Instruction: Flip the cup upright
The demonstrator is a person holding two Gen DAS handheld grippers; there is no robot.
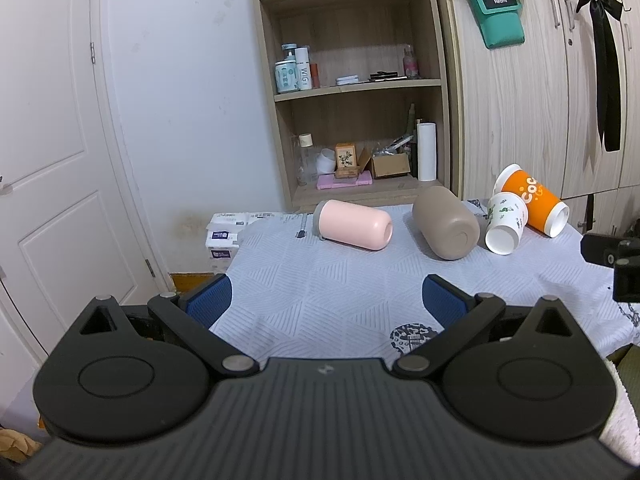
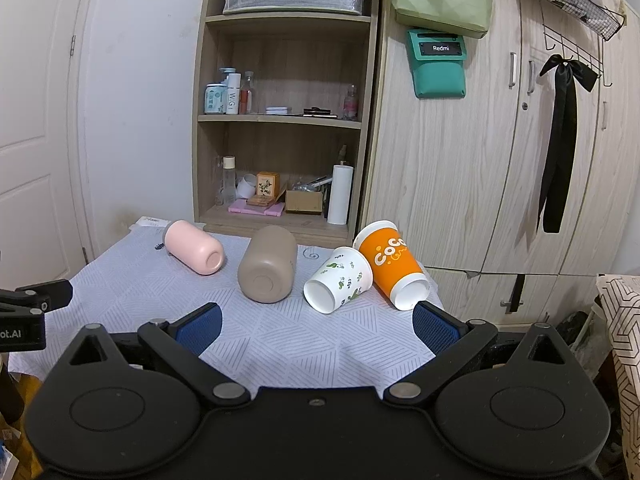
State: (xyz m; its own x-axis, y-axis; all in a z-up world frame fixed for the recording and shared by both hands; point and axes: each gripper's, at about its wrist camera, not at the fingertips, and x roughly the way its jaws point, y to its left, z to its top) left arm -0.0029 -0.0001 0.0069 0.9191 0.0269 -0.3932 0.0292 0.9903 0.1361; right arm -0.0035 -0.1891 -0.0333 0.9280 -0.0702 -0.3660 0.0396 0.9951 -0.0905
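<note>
Several cups lie on their sides on a table with a pale patterned cloth [image 1: 340,292] [image 2: 280,340]. From left to right: a pink cup [image 1: 354,224] [image 2: 194,252], a brown cup [image 1: 446,228] [image 2: 268,266], a white paper cup with green leaves [image 1: 505,222] [image 2: 340,278] and an orange paper cup [image 1: 534,206] [image 2: 394,266]. Their bases point toward me. My left gripper [image 1: 326,300] is open and empty, short of the pink and brown cups. My right gripper [image 2: 316,326] is open and empty, just in front of the white cup.
A wooden shelf unit [image 1: 352,92] [image 2: 280,128] with bottles and boxes stands behind the table. A wardrobe [image 1: 540,92] [image 2: 480,180] is to the right, a white door [image 1: 52,160] to the left. Tissue packs [image 1: 224,240] sit by the table's far left corner.
</note>
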